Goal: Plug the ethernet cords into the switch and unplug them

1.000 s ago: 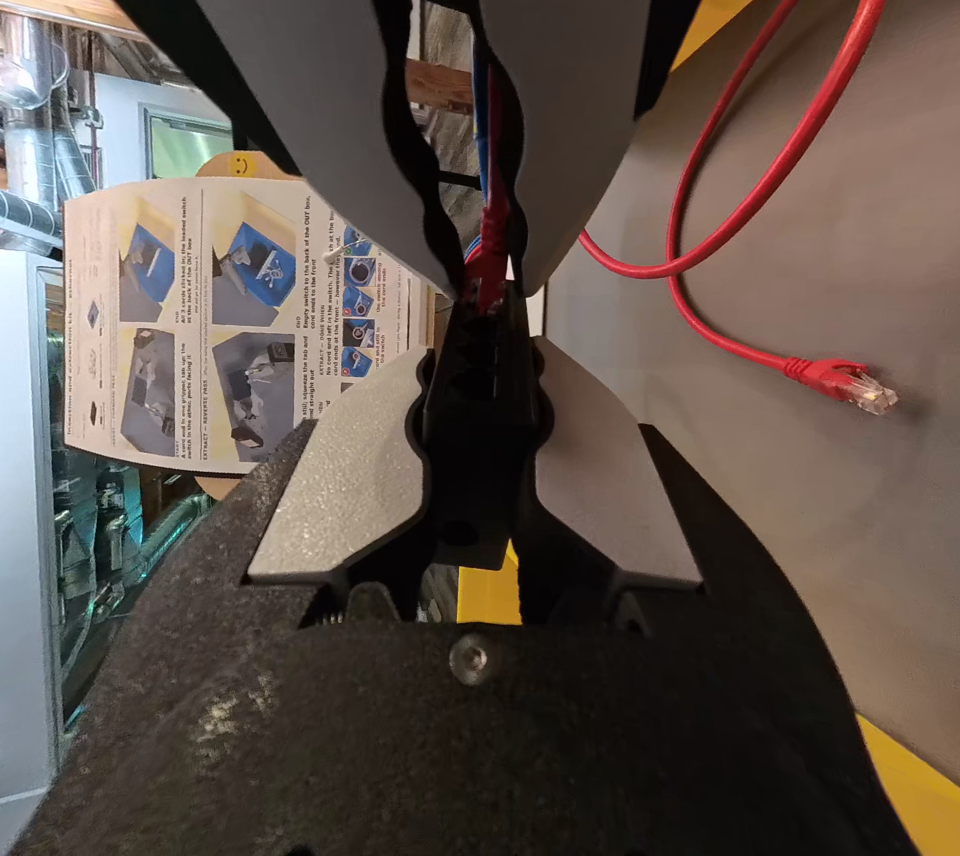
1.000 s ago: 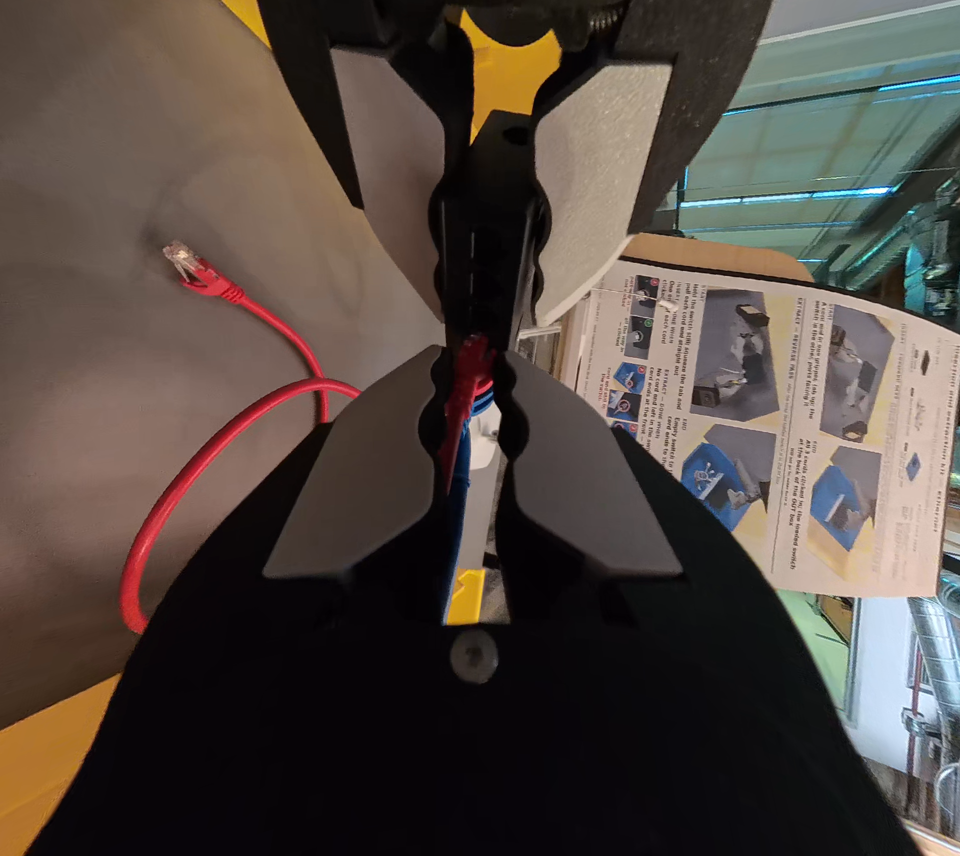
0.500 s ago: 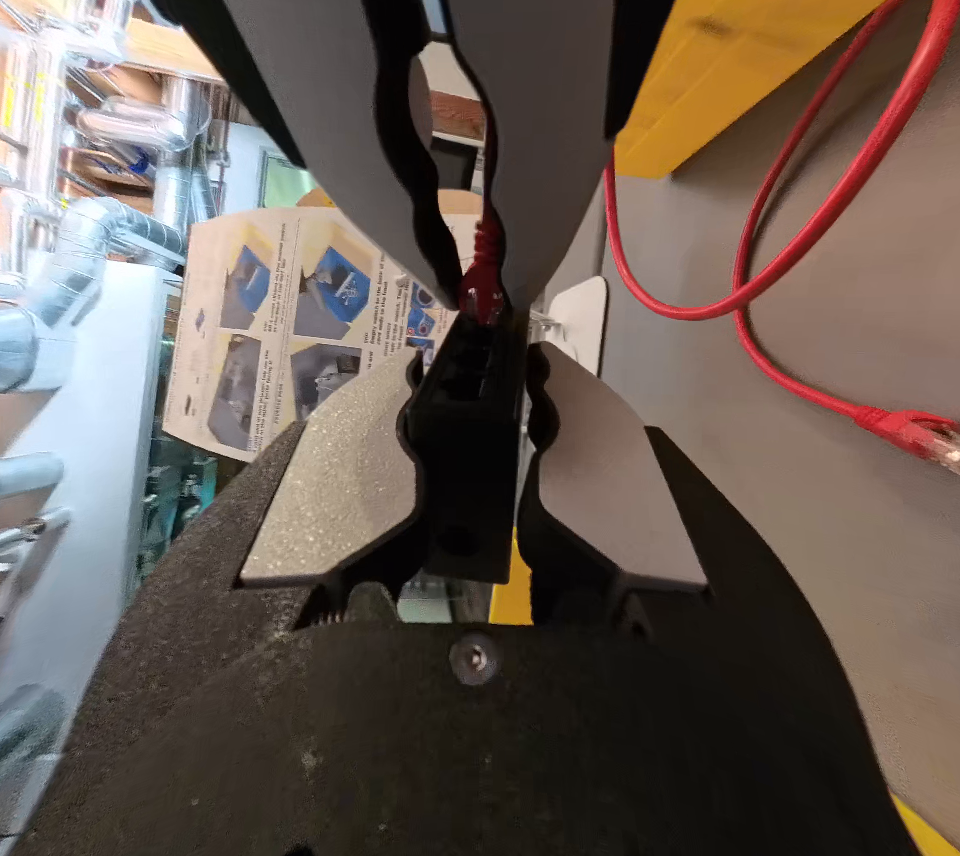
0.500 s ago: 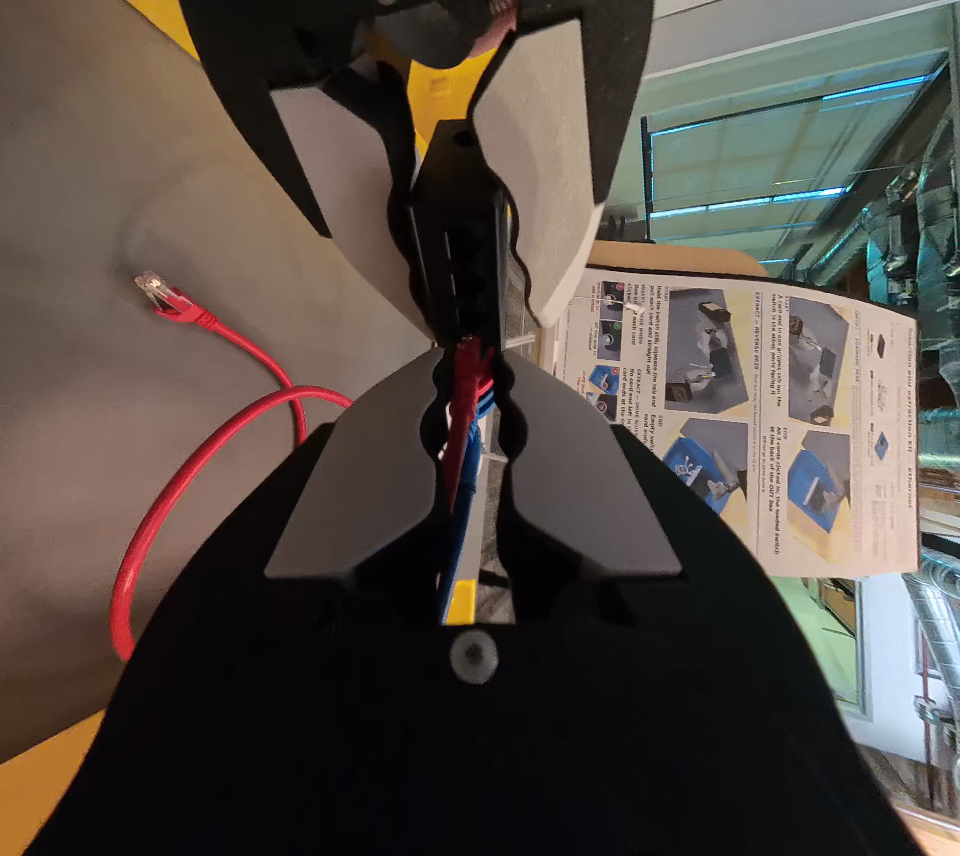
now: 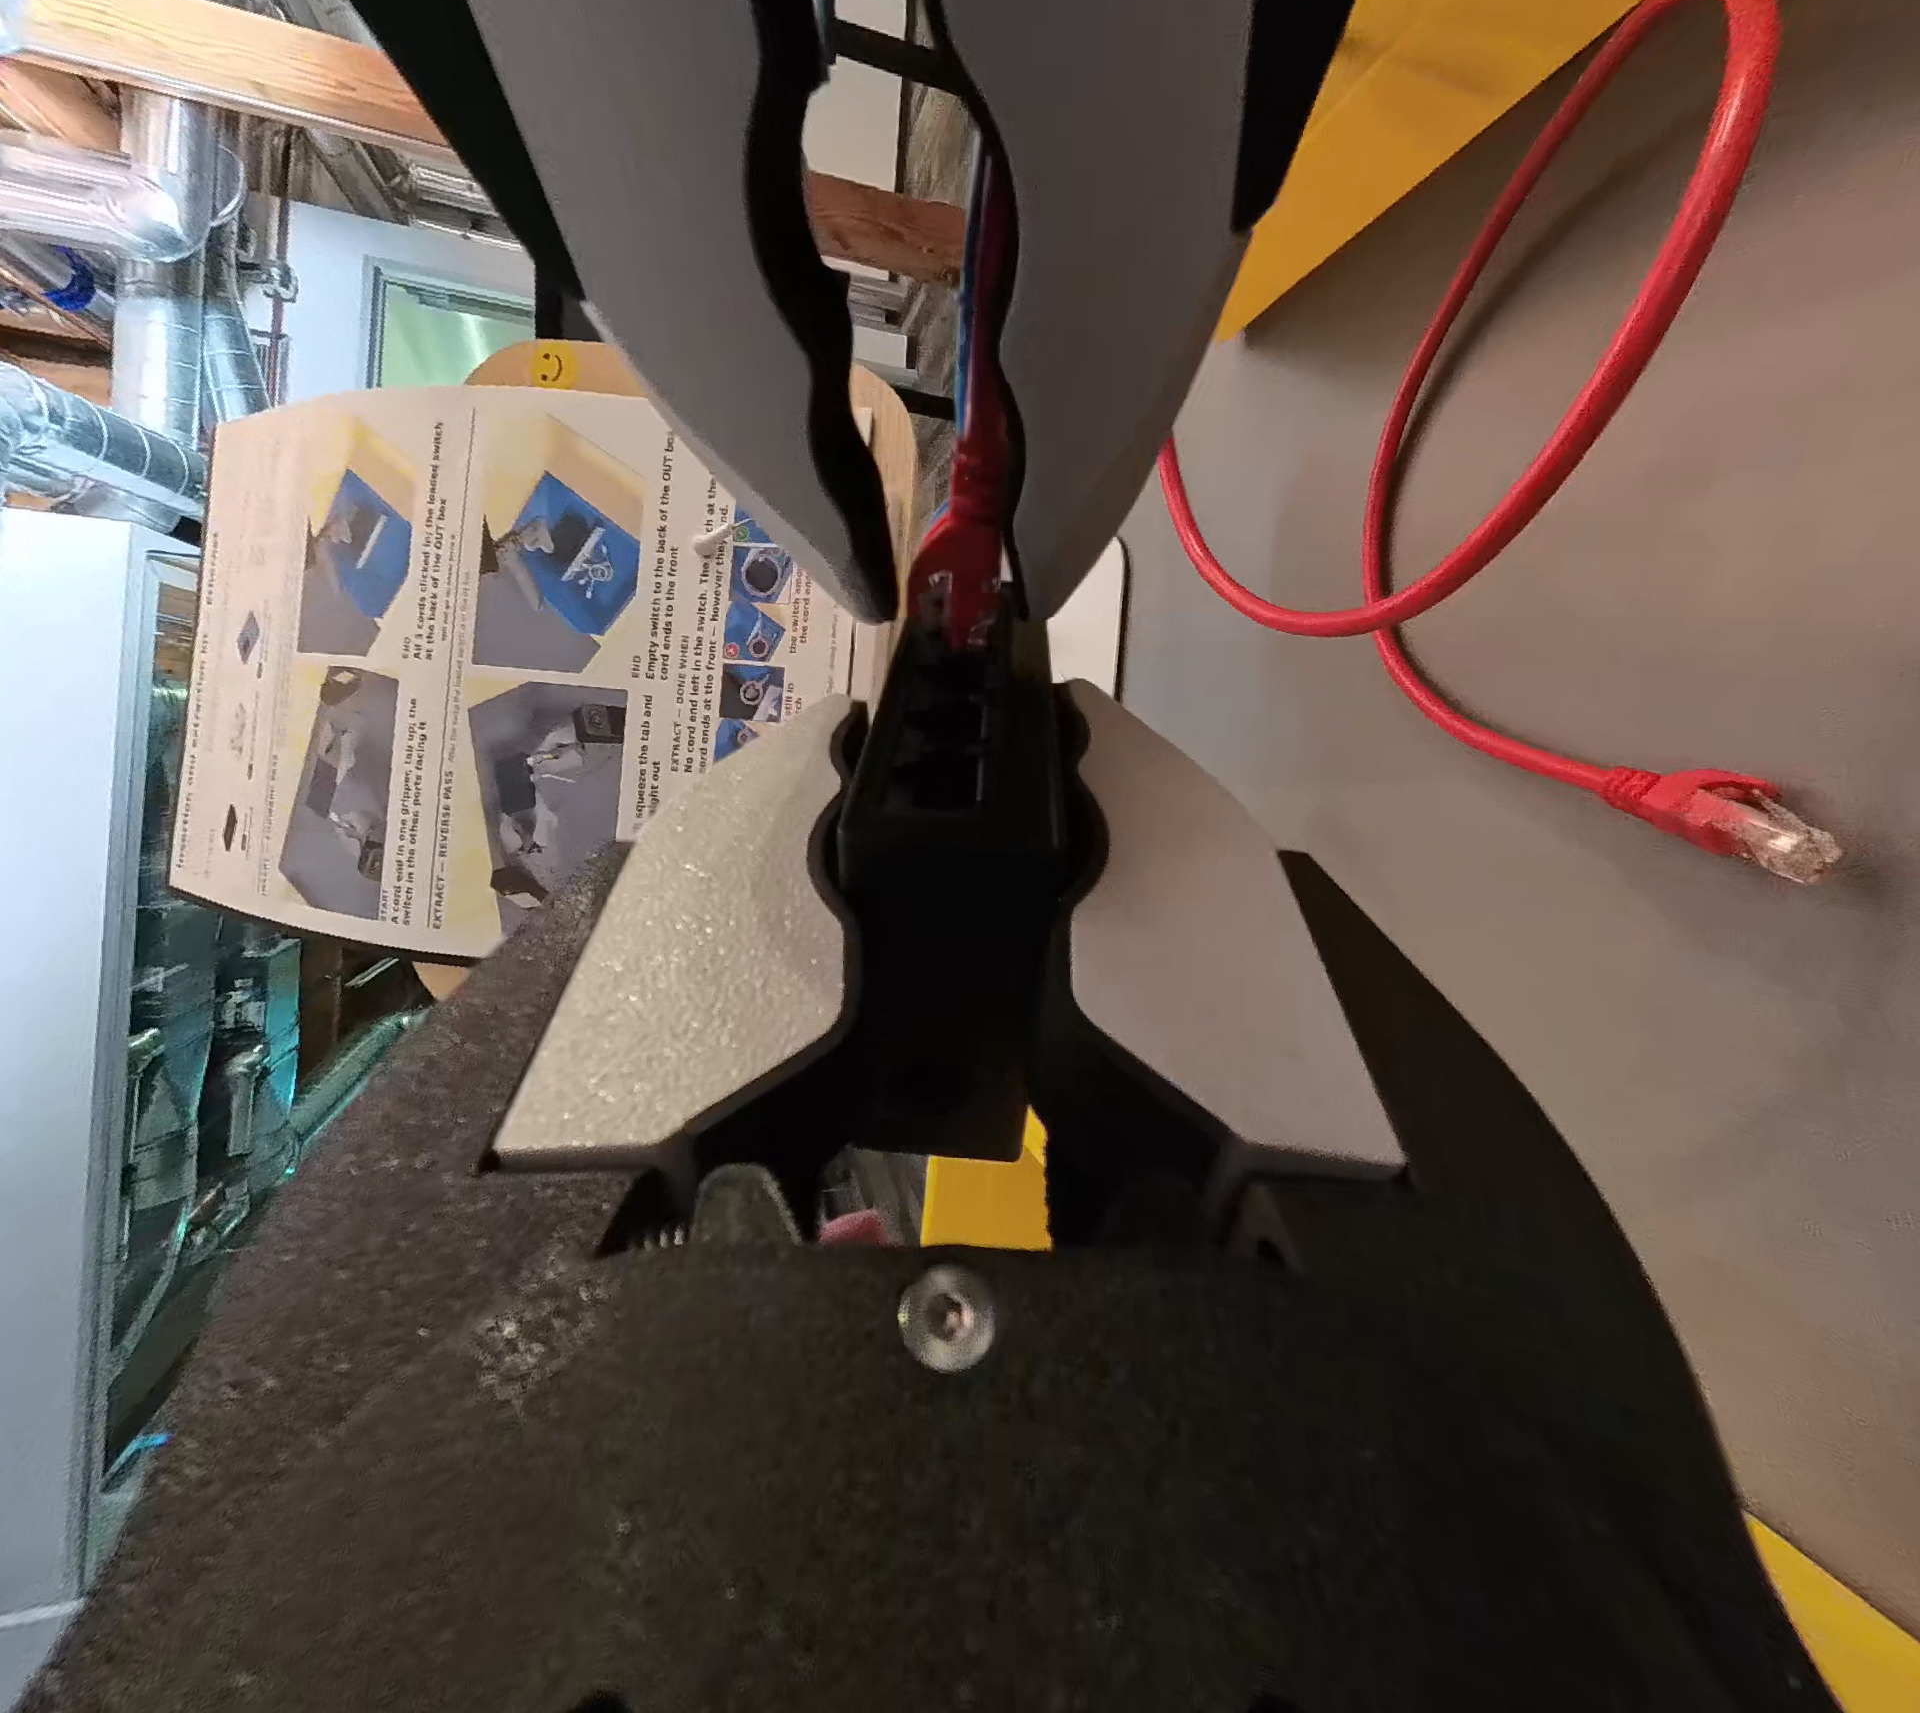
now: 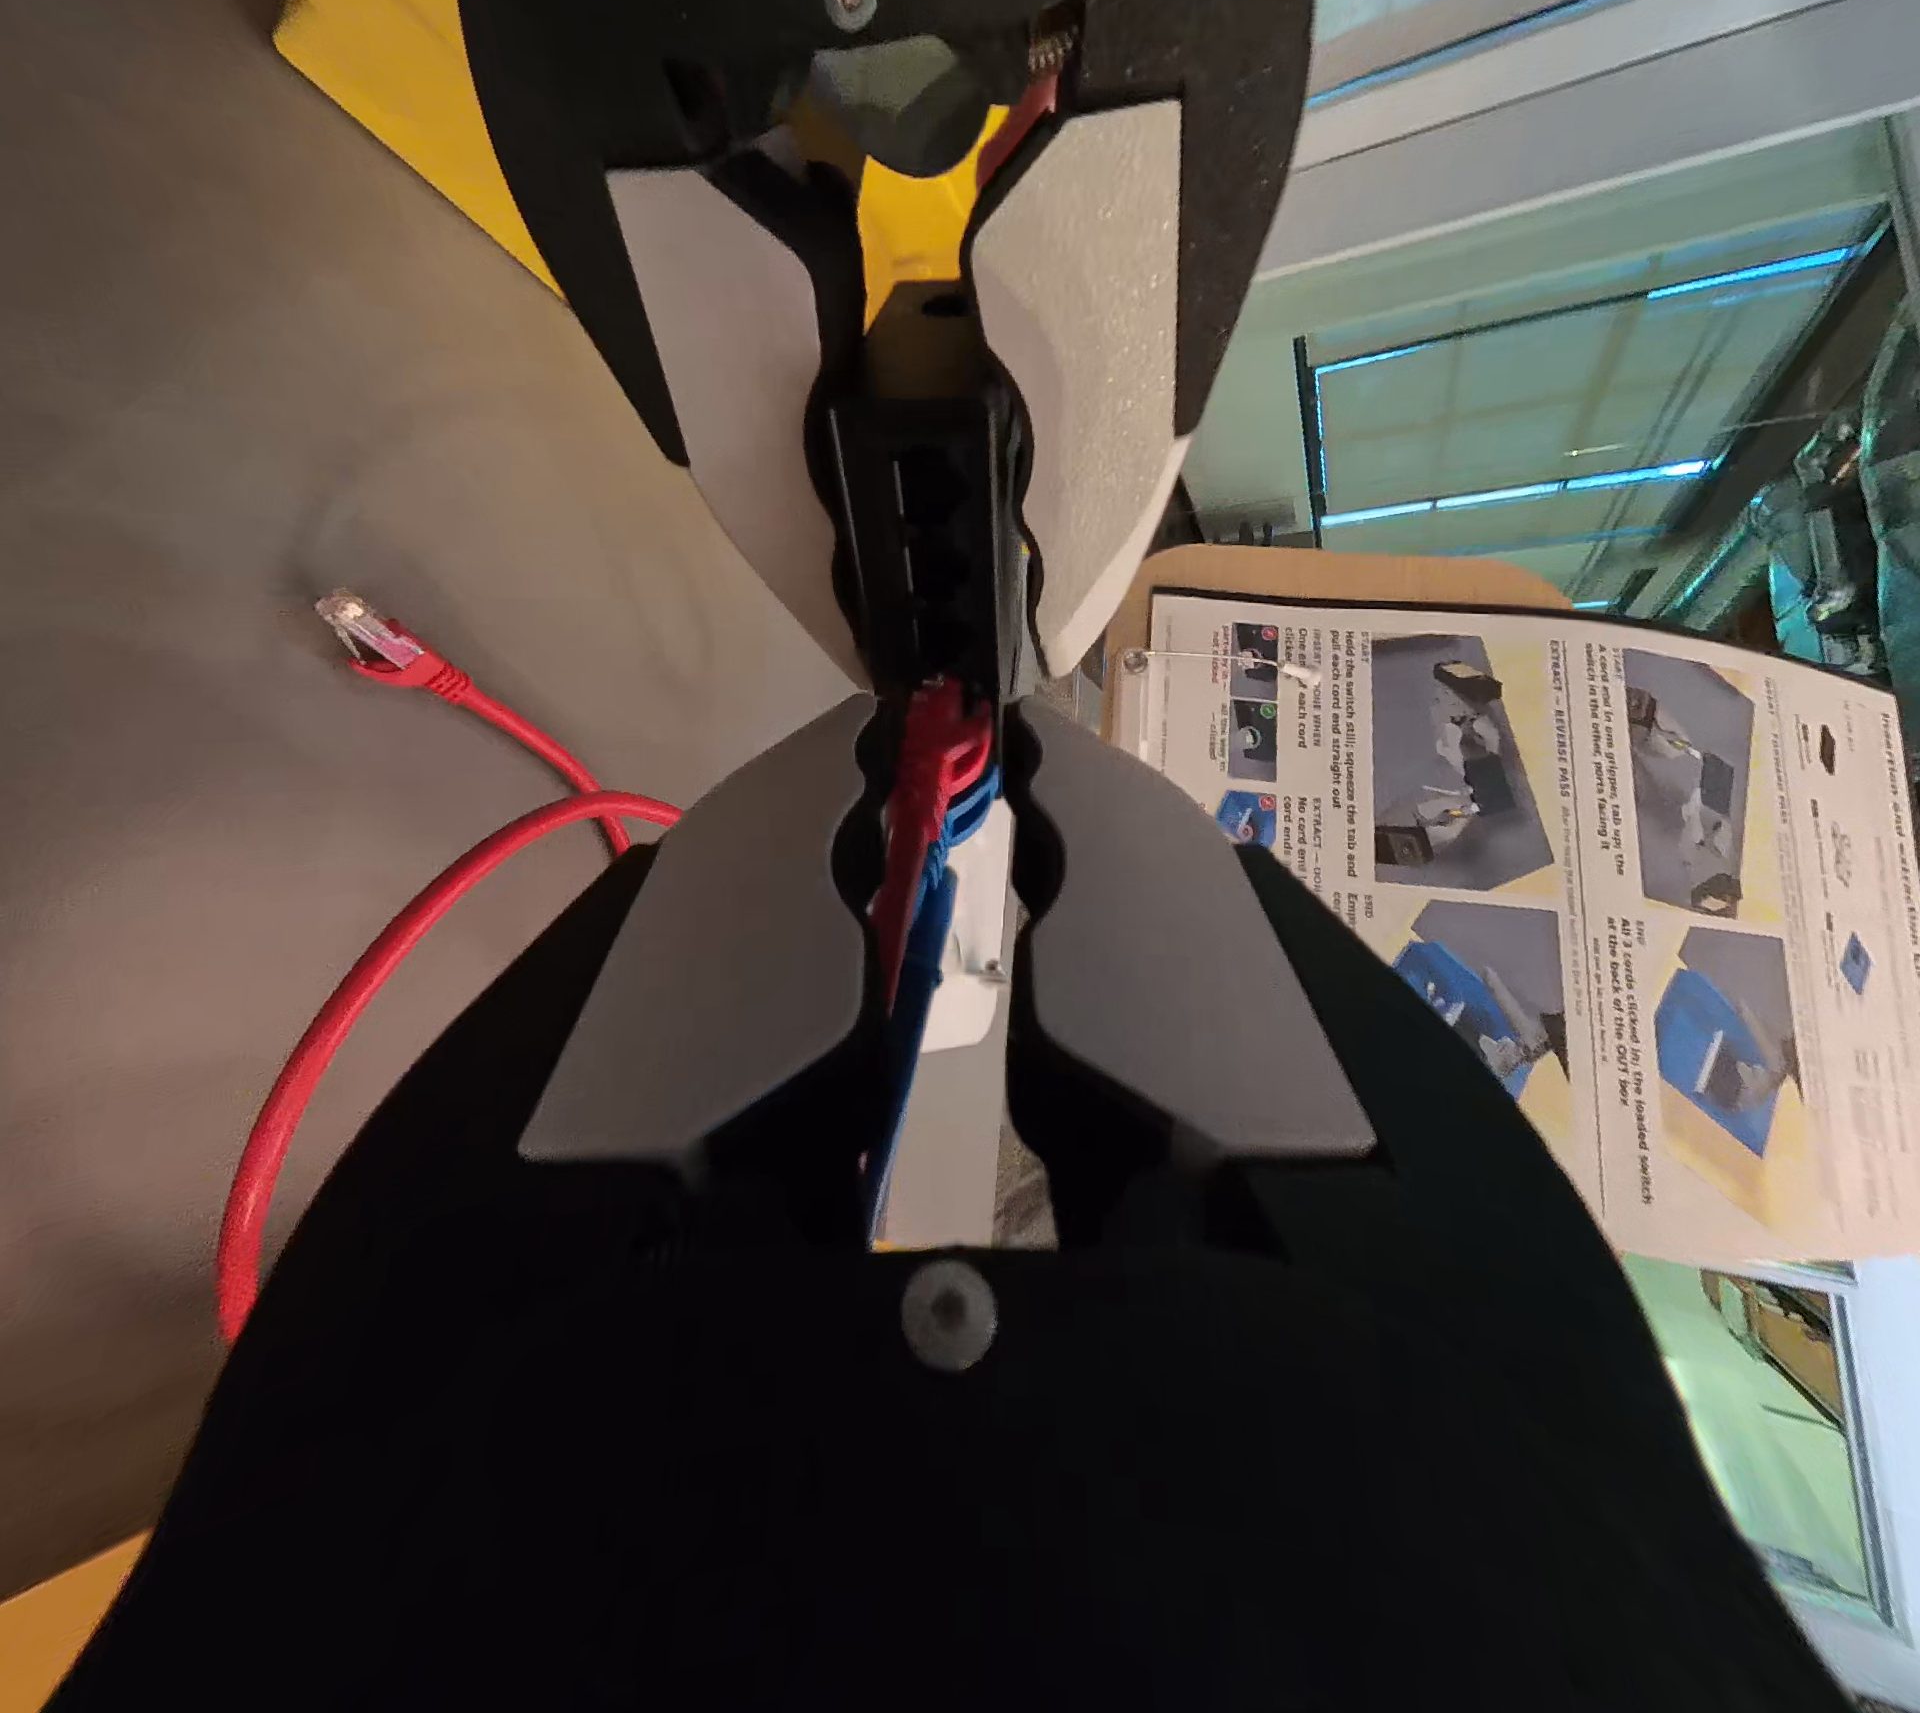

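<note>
Since half a second ago the left gripper [image 5: 951, 718] has swung back, so the red cord's free plug [image 5: 1756, 832] lies fully in view at right on the grey mat [image 5: 1662, 1092]. It stays clamped on the black switch [image 5: 951, 832] at centre. The right gripper [image 6: 940, 707] pinches the red plug [image 6: 940, 744] at the switch's port. An instruction sheet [image 5: 416, 655] with print and photos stands at left; I leave its wording out.

Surface finish: mostly matt plastics, one glossy cord.

Left claw [image 5: 956, 707] pads grainy grey foam, body rough black; switch [image 5: 951, 822] matt black plastic; red cord [image 5: 1558, 375] glossy, clear plastic plug; desk [image 5: 1662, 988] smooth matt grey; instruction sheet [image 6: 1558, 915] printed paper on cardboard.
</note>
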Motion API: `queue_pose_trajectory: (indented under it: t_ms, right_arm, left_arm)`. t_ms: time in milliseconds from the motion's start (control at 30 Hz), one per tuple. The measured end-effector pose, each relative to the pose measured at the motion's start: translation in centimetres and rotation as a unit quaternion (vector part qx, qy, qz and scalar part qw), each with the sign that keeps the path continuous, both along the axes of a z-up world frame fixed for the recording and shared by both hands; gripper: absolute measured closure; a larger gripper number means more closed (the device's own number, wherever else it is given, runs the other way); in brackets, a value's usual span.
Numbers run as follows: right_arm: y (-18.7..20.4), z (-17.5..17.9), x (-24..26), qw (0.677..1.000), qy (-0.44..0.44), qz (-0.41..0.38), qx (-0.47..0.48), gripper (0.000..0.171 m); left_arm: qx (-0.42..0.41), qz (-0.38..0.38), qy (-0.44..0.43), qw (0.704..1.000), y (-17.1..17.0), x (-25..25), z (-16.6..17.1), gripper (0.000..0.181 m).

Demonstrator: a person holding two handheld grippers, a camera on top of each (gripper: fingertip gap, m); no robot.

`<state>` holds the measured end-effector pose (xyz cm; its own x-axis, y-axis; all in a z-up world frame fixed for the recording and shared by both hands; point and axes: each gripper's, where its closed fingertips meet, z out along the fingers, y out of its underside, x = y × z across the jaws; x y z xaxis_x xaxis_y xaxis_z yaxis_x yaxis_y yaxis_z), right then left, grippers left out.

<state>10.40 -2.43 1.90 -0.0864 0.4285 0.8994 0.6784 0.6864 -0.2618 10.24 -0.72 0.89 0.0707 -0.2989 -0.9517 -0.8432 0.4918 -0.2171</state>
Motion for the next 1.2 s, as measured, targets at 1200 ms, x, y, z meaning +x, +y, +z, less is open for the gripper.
queue_pose_trajectory:
  t_ms: [1200]
  right_arm:
    - [-1.3, 0.8, 0.0, 1.0, 0.008, -0.001, -0.004, 0.155]
  left_arm:
    - [0.058, -0.011, 0.02, 0.998, -0.9, -0.1, 1.3, 0.148]
